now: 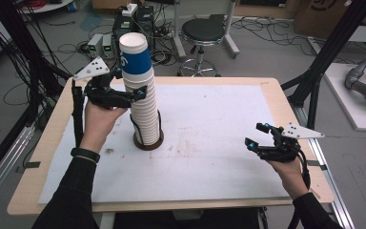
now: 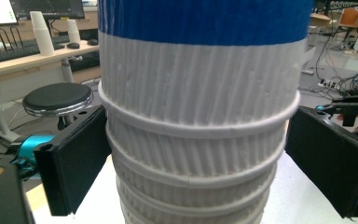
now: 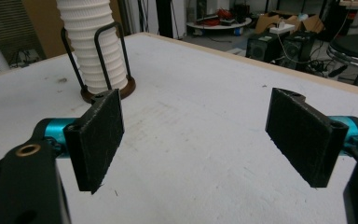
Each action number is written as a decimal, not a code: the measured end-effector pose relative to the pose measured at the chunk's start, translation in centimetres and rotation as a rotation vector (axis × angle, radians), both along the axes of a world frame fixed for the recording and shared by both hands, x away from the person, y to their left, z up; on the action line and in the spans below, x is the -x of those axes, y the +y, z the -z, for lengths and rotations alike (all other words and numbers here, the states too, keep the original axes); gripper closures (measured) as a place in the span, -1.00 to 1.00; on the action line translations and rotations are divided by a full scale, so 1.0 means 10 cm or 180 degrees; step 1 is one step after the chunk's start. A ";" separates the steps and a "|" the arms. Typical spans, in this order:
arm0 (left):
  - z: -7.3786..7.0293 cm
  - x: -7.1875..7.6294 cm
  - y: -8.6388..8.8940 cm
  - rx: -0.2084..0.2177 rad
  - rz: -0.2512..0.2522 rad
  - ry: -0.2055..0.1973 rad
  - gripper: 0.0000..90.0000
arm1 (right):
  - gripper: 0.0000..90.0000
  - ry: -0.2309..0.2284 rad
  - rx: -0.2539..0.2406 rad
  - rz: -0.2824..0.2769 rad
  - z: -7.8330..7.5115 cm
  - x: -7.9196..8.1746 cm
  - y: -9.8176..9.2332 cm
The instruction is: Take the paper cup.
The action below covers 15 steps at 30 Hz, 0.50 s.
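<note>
A: Where does the left gripper (image 1: 140,93) stand?

B: High on the stack of cups (image 1: 140,102), its jaws on either side of the ribbed white cups just under the top cup with the blue band (image 1: 136,55). In the left gripper view the pads (image 2: 81,158) flank the stack (image 2: 196,140); the left pad looks to touch the cup rims and the right pad sits just beside them. I cannot tell whether they press.

A: And the right gripper (image 1: 259,136)?

B: Jaws apart, nothing between them. It hovers over the right part of the white mat (image 1: 209,143), well apart from the stack. Its own view shows both pads (image 3: 98,135) spread over bare mat (image 3: 191,154).

A: Where is the stack itself?

B: Upright in a cup holder (image 1: 148,140), a round brown base with black wire loops rising round the lower cups, on the left-centre of the mat. The right gripper view shows that base (image 3: 107,91) at the far left.

A: Beyond that?

B: The mat lies on a wooden table (image 1: 276,95); behind it on the floor stands a black stool (image 1: 202,33).
</note>
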<state>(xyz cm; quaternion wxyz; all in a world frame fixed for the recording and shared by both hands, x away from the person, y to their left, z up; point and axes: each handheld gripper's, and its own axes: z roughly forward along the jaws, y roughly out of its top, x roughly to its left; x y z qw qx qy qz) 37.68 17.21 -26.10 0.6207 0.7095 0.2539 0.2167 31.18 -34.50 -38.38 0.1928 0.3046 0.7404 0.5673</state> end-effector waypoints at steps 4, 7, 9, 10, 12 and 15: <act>0.00 -0.02 -0.01 -0.0014 -0.0024 0.0003 -0.84 | -0.57 -0.0075 -0.0017 0.0003 -0.04 0.01 0.03; 0.00 -0.03 -0.02 -0.0029 -0.0034 0.0001 -0.84 | -0.57 -0.0057 0.0014 -0.0045 -0.11 0.00 0.05; -0.01 -0.04 -0.02 -0.0035 -0.0019 0.0002 -0.77 | -0.57 -0.0111 0.0023 -0.0094 -0.21 0.01 0.07; -0.01 -0.04 -0.02 -0.0038 -0.0025 0.0000 -0.75 | -0.57 -0.0132 0.0021 -0.0111 -0.24 0.01 0.08; -0.01 -0.04 -0.03 -0.0029 -0.0020 -0.0002 -0.75 | -0.57 -0.0132 0.0057 -0.0143 -0.31 -0.01 0.10; -0.01 -0.04 -0.03 -0.0028 -0.0021 0.0002 -0.74 | -0.57 -0.0169 0.0062 -0.0186 -0.39 -0.03 0.12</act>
